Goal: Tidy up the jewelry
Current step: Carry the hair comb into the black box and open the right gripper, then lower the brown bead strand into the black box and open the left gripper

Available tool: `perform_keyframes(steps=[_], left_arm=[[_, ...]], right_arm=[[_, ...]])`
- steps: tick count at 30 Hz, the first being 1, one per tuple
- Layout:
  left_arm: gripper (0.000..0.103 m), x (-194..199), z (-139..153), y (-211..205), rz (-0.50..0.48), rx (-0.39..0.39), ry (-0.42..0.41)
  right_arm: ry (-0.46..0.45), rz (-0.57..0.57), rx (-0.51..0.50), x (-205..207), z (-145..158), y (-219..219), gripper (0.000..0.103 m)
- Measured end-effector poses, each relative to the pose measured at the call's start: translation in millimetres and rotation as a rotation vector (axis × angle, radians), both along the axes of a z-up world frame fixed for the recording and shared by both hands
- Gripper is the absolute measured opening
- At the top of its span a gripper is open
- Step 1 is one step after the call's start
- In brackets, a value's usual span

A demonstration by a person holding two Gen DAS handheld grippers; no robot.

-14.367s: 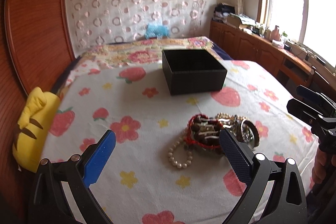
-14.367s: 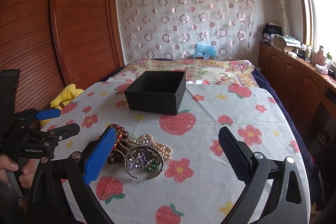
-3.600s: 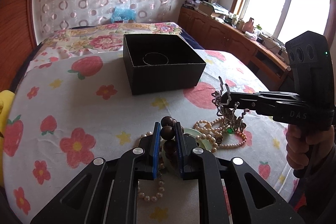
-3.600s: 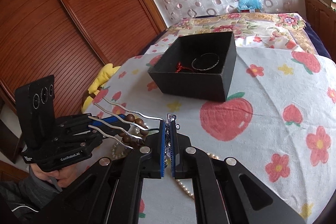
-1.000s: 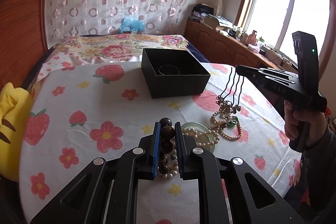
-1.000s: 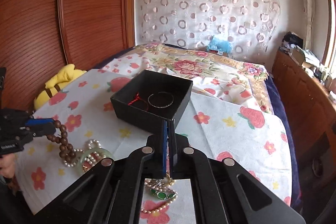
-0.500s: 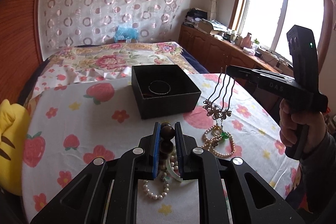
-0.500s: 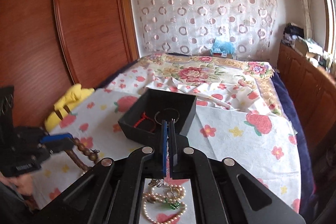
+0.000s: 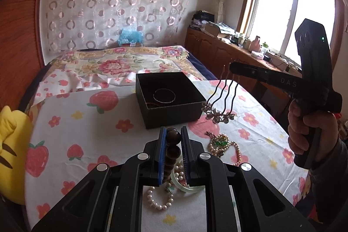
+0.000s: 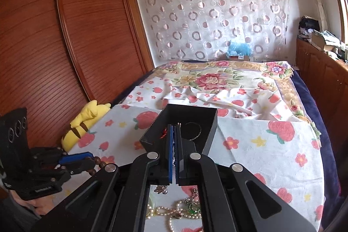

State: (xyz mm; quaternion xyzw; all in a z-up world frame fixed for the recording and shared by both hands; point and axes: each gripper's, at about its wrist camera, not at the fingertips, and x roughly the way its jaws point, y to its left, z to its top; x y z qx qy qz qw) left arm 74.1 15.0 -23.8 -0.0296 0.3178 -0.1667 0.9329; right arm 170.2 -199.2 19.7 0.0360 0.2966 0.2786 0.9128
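A black open box (image 9: pixel 169 99) stands on the strawberry-print cloth and holds a thin silver bangle (image 9: pixel 164 95) and a red cord. My left gripper (image 9: pixel 173 134) is shut on a dark wooden bead bracelet (image 9: pixel 173 145), lifted in front of the box. My right gripper (image 10: pixel 174 132) is shut on a metal hair comb (image 9: pixel 221 103), which hangs by its prongs beside the box's right wall. In the right wrist view the box (image 10: pixel 180 129) lies just ahead of the shut fingers. Pearl strands (image 9: pixel 159 199) and a green-stone piece (image 9: pixel 221 140) lie on the cloth.
A yellow plush toy (image 9: pixel 10 156) lies at the left edge of the cloth (image 9: pixel 87 136). A floral blanket (image 10: pixel 213 79) covers the bed behind the box. A wooden wardrobe (image 10: pixel 54 47) stands at left, and cabinets (image 9: pixel 228 58) under the window at right.
Both grippers have risen and moved toward the box. The hair comb now hangs next to the box's right wall. The bead bracelet is lifted higher off the jewelry pile.
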Motion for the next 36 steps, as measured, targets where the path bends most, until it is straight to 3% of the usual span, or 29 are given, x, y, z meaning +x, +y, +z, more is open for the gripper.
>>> perform_keyframes(steps=[18, 29, 34, 35, 36], left_arm=[[0.012, 68, 42, -16, -0.024, 0.025, -0.062], [0.012, 125, 40, -16, -0.007, 0.035, -0.042], [0.012, 145, 31, -19, -0.011, 0.038, -0.02], [0.012, 147, 29, -19, -0.012, 0.039, -0.018], [0.012, 150, 28, -21, -0.013, 0.04, -0.014]], right_arm=[[0.001, 0.015, -0.04, 75, -7, 20, 0.002], [0.126, 0.136, 0.024, 123, -43, 40, 0.003], [0.154, 0.13, -0.008, 131, -59, 36, 0.006], [0.151, 0.122, -0.014, 131, -59, 35, 0.009], [0.145, 0.113, -0.019, 131, -60, 30, 0.018]])
